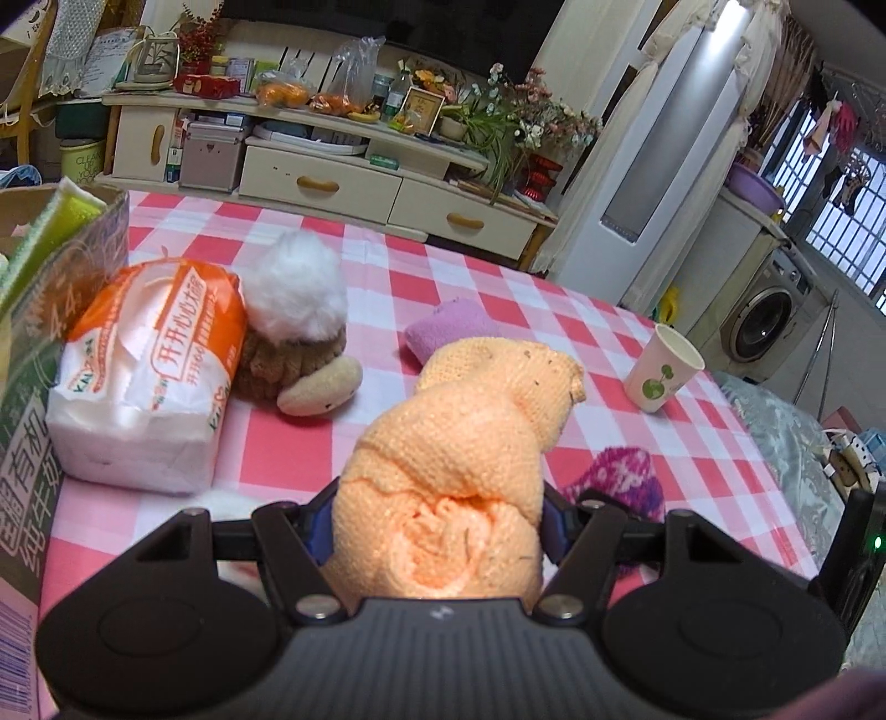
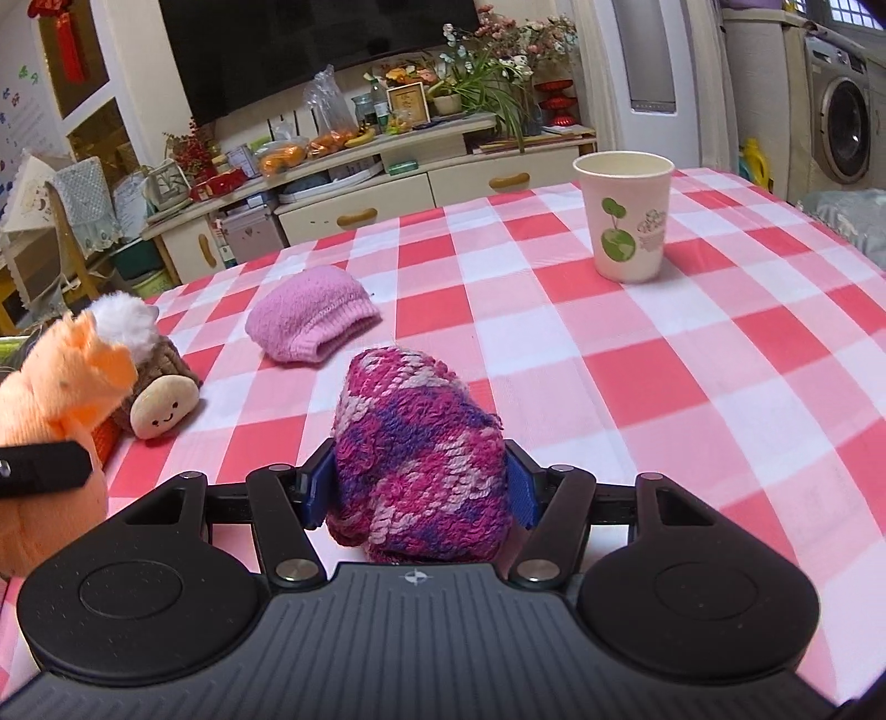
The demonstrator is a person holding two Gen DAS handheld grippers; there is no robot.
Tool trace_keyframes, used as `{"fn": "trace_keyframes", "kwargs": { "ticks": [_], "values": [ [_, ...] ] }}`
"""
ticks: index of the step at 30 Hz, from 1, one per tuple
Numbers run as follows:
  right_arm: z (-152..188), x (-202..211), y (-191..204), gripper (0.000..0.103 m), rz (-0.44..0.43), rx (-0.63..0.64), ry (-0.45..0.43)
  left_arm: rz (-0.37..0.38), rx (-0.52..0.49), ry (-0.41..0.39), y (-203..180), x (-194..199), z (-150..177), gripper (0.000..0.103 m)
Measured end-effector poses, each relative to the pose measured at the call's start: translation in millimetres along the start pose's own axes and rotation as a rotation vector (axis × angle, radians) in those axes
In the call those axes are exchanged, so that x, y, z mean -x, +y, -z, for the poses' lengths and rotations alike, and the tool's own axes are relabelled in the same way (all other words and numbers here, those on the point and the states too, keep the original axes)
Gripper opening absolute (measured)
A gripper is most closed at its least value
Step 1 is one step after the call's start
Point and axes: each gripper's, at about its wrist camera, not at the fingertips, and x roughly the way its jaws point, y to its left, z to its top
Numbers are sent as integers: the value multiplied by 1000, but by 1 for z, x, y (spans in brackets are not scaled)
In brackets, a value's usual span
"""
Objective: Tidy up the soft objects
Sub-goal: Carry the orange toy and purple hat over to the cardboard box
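Orange knit bundle (image 1: 459, 443): fine-stitch, matt, few dark specks. Magenta-purple knit (image 2: 418, 459): chunky, fuzzy yarn. Pink hat (image 2: 310, 315): soft ribbed knit. Tissue pack (image 1: 149, 376): glossy, crinkled plastic. Paper cup (image 2: 626, 216): smooth, matt. Checked tablecloth (image 2: 664, 387): smooth, slight sheen.

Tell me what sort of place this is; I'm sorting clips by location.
Most likely a lived-in home, a living and dining room. A table under a pink checked tablecloth faces a cream TV cabinet cluttered with fruit and flowers below a black television, and a washing machine stands at the side.
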Motion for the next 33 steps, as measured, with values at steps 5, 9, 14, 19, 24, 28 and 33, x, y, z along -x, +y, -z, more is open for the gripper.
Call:
{"fn": "trace_keyframes", "kwargs": {
  "ticks": [5,9,14,19,24,28,33],
  "values": [
    [5,5,-8,70,-5,-80,-1,23,7,-31,4,12,-4,67],
    [10,7,-9,67,-20,-129,3,42,11,-55,7,21,-7,67],
    [16,12,-6,67,-46,-175,8,58,17,-81,12,30,-11,67],
    [16,23,3,67,-57,-160,-11,72,31,-105,19,37,-16,67],
    [14,31,11,67,-73,-141,-22,82,38,-134,25,46,-21,67],
    [10,35,20,67,-98,-140,-25,84,44,-158,31,53,-26,67],
    [0,40,40,67,-150,-122,-42,75,62,-190,44,62,-31,67]
  ]
}}
